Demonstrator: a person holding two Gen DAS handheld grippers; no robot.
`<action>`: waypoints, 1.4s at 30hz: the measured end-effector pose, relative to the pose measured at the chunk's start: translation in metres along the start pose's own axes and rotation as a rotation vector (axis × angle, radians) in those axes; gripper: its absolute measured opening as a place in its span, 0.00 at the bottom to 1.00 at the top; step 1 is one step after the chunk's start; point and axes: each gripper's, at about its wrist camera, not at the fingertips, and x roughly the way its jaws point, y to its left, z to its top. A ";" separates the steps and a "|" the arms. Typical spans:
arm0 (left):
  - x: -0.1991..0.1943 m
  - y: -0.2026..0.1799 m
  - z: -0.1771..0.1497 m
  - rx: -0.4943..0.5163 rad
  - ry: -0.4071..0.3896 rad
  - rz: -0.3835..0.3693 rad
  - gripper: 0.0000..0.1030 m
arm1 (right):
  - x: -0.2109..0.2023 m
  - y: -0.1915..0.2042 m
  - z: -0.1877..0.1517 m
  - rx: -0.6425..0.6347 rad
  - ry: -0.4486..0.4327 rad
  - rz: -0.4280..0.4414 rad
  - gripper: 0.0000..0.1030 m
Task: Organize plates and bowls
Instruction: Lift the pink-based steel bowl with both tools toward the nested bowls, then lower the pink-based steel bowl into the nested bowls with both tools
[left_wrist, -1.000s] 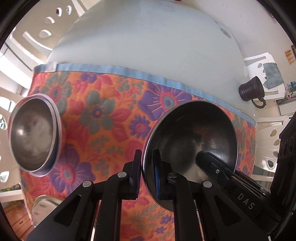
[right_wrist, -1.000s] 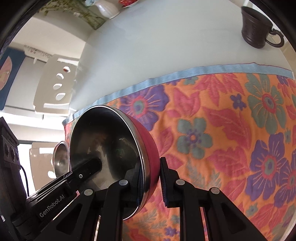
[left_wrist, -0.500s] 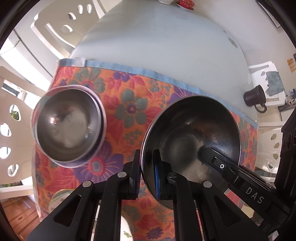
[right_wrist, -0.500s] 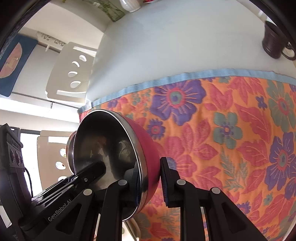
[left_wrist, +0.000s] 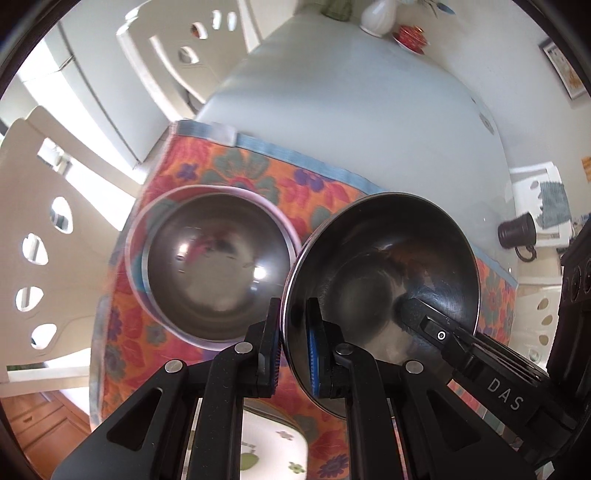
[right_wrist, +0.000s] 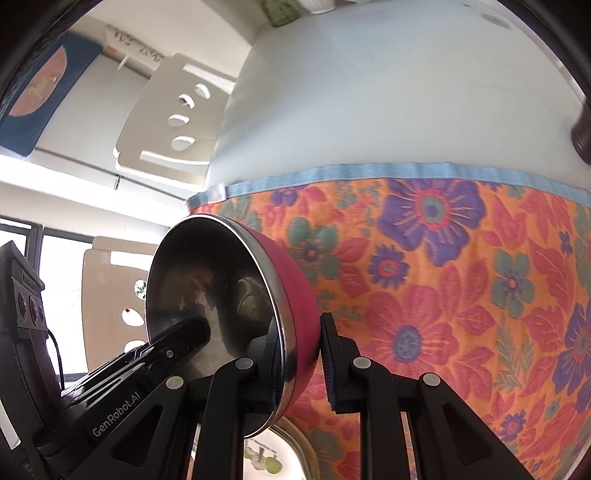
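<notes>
Both grippers carry one bowl, steel inside (left_wrist: 384, 273) and red outside (right_wrist: 295, 291), tilted above the floral cloth (right_wrist: 443, 295). My left gripper (left_wrist: 293, 332) is shut on its left rim. My right gripper (right_wrist: 299, 354) is shut on the opposite rim, one finger inside and one on the red wall. In each wrist view the other gripper's finger shows inside the bowl. A second steel bowl (left_wrist: 214, 266) rests in a lilac-rimmed bowl (left_wrist: 291, 236) on the cloth, just left of the held bowl.
A plate with green motifs (left_wrist: 269, 454) lies on the cloth under the grippers. A dark mug (left_wrist: 517, 232) stands on the bare table (left_wrist: 351, 103) at right. A white vase (left_wrist: 380, 16) and a red dish (left_wrist: 410, 37) sit at the far end. White chairs (left_wrist: 177, 48) ring the table.
Both grippers have carried the red bowl leftward across the cloth. The stacked steel bowl now sits close beside it. The mug has slid toward the right edge.
</notes>
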 end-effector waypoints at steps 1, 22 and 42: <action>-0.001 0.007 0.002 -0.012 -0.002 0.000 0.09 | 0.003 0.007 0.001 -0.010 0.004 0.000 0.17; 0.000 0.094 0.030 -0.099 -0.008 -0.025 0.09 | 0.057 0.085 0.015 -0.107 0.077 -0.009 0.19; 0.009 0.113 0.033 -0.069 -0.021 -0.032 0.10 | 0.069 0.080 0.017 -0.104 0.083 -0.052 0.34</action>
